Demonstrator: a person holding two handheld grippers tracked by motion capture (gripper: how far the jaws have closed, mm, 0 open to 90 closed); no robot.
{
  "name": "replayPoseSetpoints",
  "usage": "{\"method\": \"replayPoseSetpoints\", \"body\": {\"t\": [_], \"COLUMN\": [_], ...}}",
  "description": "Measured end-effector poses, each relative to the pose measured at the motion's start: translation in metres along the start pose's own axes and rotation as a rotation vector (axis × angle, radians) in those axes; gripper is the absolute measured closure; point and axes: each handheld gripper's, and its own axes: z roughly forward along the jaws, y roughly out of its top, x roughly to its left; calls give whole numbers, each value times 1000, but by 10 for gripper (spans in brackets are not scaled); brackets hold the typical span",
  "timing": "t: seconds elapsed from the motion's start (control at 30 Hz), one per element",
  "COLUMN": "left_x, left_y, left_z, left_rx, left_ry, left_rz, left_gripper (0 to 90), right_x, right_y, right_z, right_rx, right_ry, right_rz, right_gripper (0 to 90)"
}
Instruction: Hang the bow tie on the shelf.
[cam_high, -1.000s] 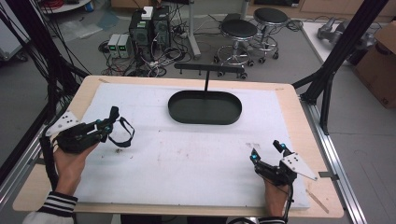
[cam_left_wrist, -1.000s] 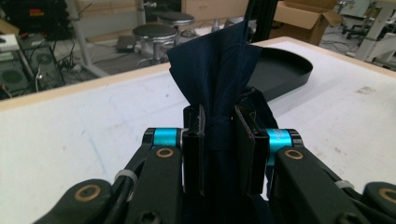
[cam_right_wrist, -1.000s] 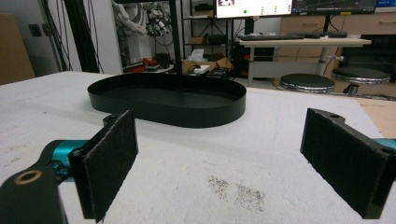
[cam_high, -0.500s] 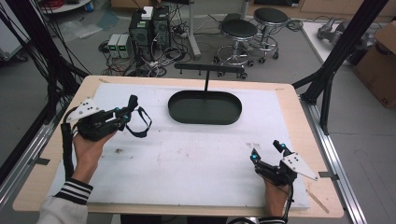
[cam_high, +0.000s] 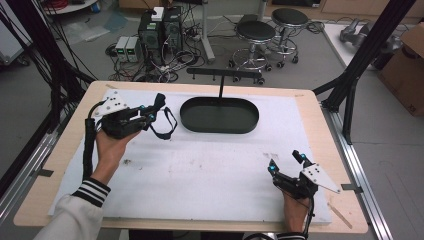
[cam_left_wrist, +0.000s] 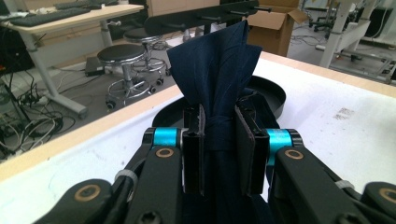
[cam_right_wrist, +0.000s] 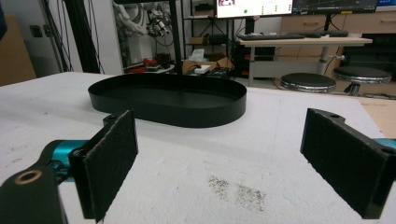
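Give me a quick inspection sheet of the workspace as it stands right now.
Surface: white mat on a wooden table, dark smudges near the middle.
Job's things: black oval tray with a hanger rack rising from it; dark blue striped cloth.
Clutter: nothing seen.
Grippers: left gripper shut on the cloth, raised left of the tray; right gripper open, low at the near right.
Cables: one trails from the left gripper along the forearm.
Surroundings: stools, computer towers, cardboard box.

Left gripper (cam_high: 150, 116) raised beside the black oval tray (cam_high: 220, 115); right gripper (cam_high: 286, 164) low, fingers apart.
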Motion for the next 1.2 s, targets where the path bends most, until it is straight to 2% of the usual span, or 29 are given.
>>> {"method": "replayPoseSetpoints", "body": {"t": [0.1, 0.23, 0.33, 0.5, 0.7, 0.83, 1.07, 1.2], "left_x": [-2, -2, 0, 0, 0, -1, 1, 1], "left_y": [8, 12, 18, 25, 39, 48, 61, 66], "left_z": [12, 20, 30, 39, 59, 69, 87, 98], "left_rx": [-5, -15, -30, -44, -60, -56, -46, -28], "left_ry": [-10, -13, -15, -18, -21, -3, 16, 37], "left_rz": [8, 15, -1, 11, 13, 26, 22, 52], "left_gripper": [744, 744, 744, 744, 744, 744, 744, 744], "right_x": [0, 0, 0, -1, -1, -1, -2, -2], "right_y": [0, 0, 0, 0, 0, 0, 0, 0], "right_z": [0, 0, 0, 0, 0, 0, -1, -1], "right_rx": [-1, -1, -1, -8, -5, -2, -15, -16], "right_ry": [2, 2, 3, -1, -1, -3, -2, -1], "right_rz": [3, 3, 3, -2, 10, 15, 15, 19], "right_gripper": [101, 101, 101, 101, 101, 101, 101, 101]}}
